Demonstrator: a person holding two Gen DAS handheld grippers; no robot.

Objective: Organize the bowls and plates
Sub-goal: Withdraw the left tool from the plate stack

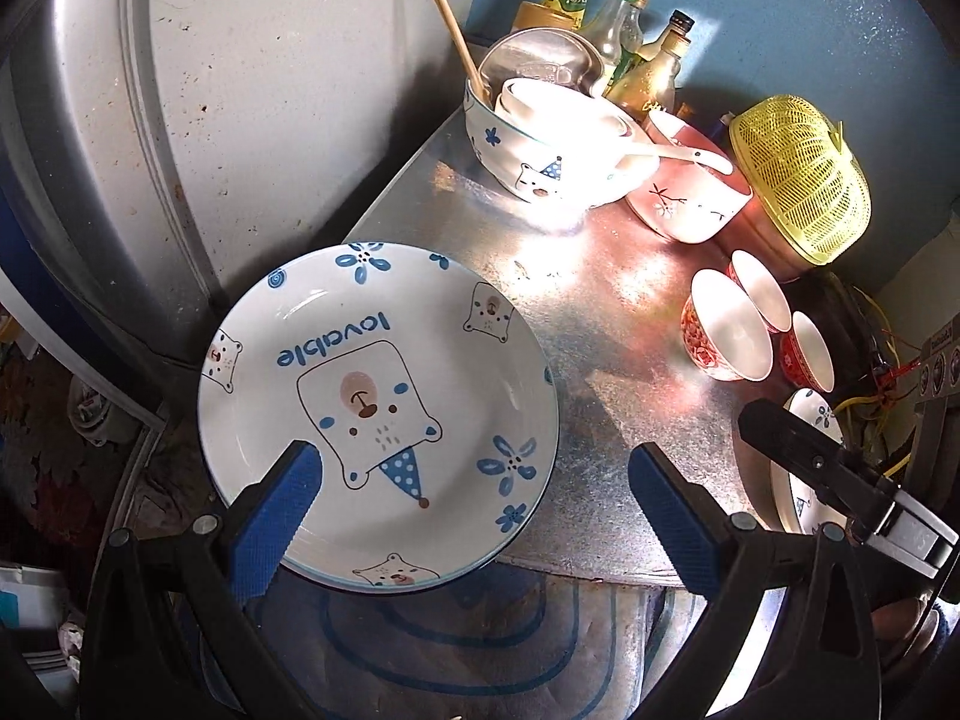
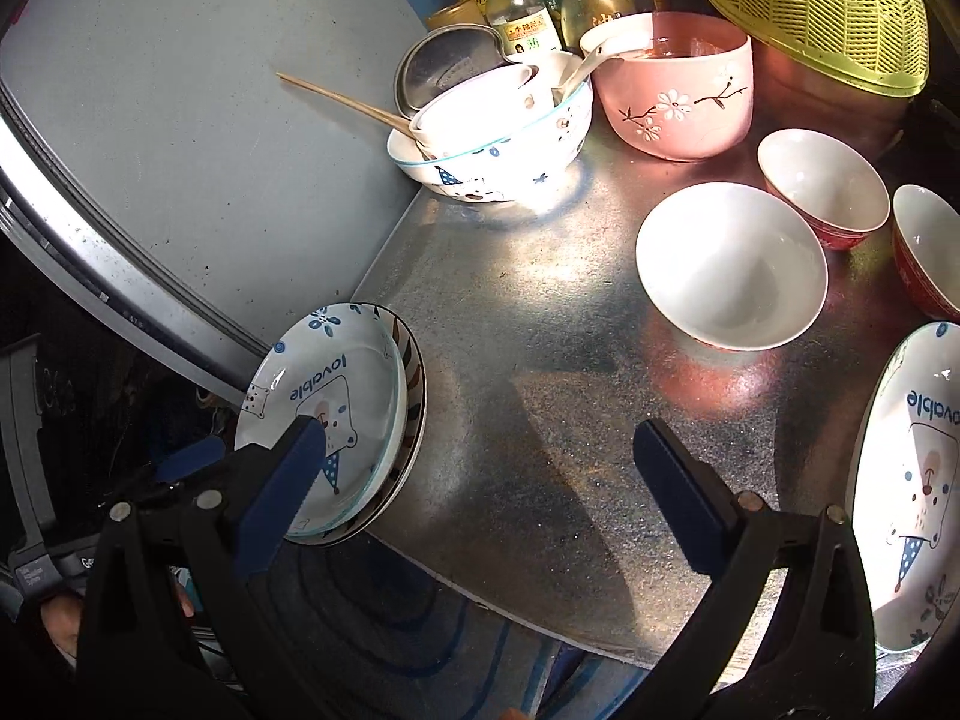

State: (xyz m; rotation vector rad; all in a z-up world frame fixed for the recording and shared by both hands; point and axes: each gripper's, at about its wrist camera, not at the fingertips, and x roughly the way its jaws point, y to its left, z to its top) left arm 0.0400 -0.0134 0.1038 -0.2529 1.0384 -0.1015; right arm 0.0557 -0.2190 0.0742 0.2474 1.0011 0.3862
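two bear plates sit stacked (image 2: 336, 414) at the table's (image 1: 600, 372) near left corner, overhanging its edge, so i judge the plate pile started. a third bear plate (image 2: 912, 480) waits at the near right edge. three small red bowls (image 2: 732, 267) stand loose behind it, unstacked, and the big bear bowl (image 2: 498, 138) holds clutter. my left gripper (image 1: 474, 516) and right gripper (image 2: 480, 492) both gape wide, empty.

Bottles (image 1: 624, 30), yellow basket (image 1: 801, 180), perhaps chopsticks (image 1: 447, 24)
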